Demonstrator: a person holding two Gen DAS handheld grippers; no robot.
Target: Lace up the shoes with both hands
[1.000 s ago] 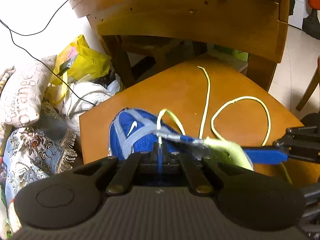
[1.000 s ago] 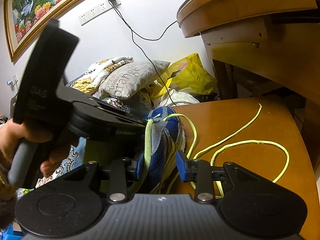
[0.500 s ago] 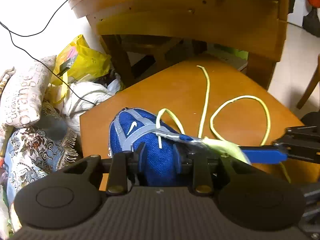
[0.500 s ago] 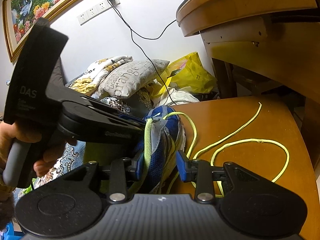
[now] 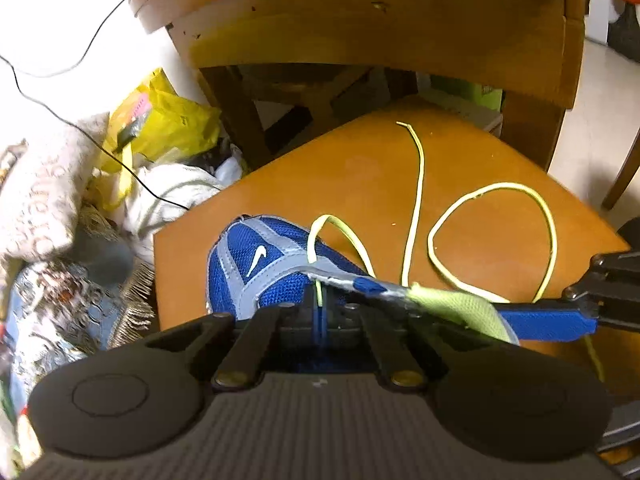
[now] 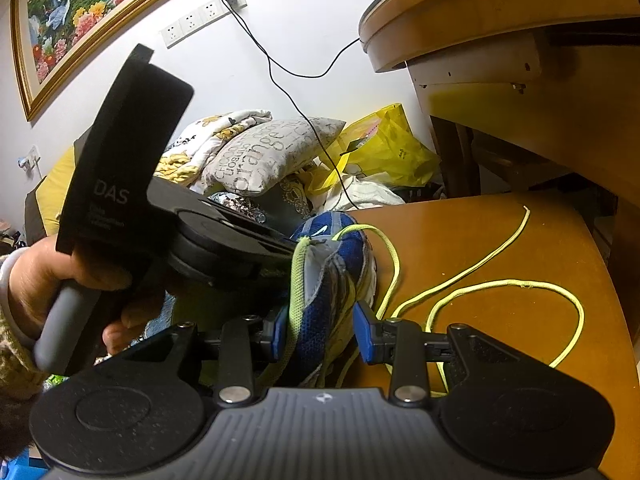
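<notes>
— Jaws, left wrist view, item one: left gripper (image 5: 320, 312), pads together, having just been closing. A short run of the yellow-green lace (image 5: 416, 200) drops from an eyelet straight into them. Entered as pinched.

— Reason for the pinch?

— Judged: to draw that strand taut through the eyelet. Item two: blue shoe (image 5: 256, 256), toe pointing away, toe end on the bench (image 5: 360, 172), directly ahead of and under the pads. Item three: remainder of the lace, slack, one straight end and one wide loop on the bench to the right, well apart from these jaws.

— Right wrist view?

— Item four: right gripper (image 6: 322, 336), jaws part-way apart, one blue pad on either side of the shoe's collar, green tongue (image 6: 296, 280) against the pad at the picture's left. Shoe tipped on edge. Judged a steadying hold, so the eyelet row faces the other tool.

— Lace relative to these jaws?

— Mostly beyond them and to the right, on the bench. One strand passes just beside the right-side pad, not between the pads. Item five: hand (image 6: 48, 280) on the left gripper's handle, the tool's tip meeting the shoe's top edge.
</notes>
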